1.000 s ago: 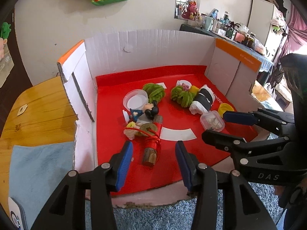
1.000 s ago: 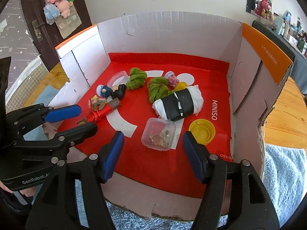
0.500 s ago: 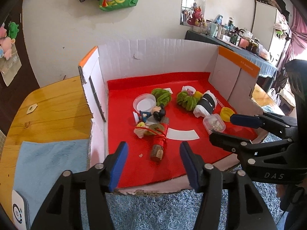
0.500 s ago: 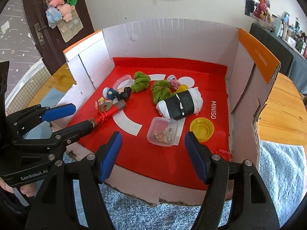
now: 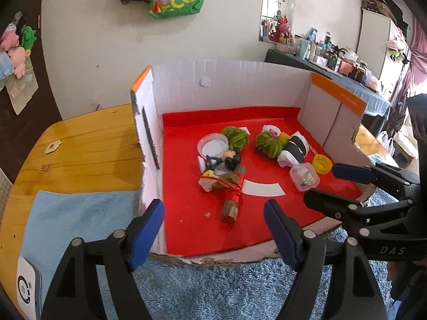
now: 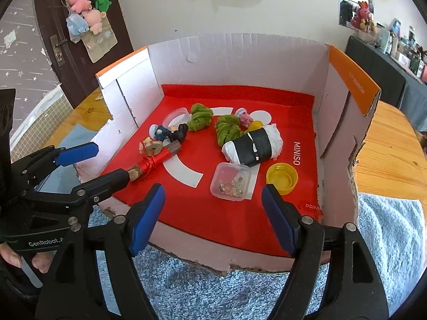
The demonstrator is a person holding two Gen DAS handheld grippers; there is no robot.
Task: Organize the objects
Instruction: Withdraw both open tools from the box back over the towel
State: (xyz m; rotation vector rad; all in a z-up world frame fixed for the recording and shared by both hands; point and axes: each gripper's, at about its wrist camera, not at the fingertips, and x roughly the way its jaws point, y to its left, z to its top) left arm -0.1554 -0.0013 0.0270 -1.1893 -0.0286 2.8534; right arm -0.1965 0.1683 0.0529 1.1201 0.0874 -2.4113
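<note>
Now both grippers hang side by side at the near edge of a cardboard box [image 5: 229, 85] with a red floor. The left gripper [image 5: 213, 229] is opening, with nothing in it. The right gripper [image 6: 212, 218] is opening too, also bare. Inside lie a red-wrapped stick [image 5: 233, 197], a small clear tub [image 6: 230, 181], a yellow cap [image 6: 282, 178] and green yarn [image 6: 200, 117].

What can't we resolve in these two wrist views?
- Clear tub contents: too small in both views.
- Stick near end: right view, hidden by left gripper's finger.
- Pink figure: left view, partly behind green yarn.
</note>
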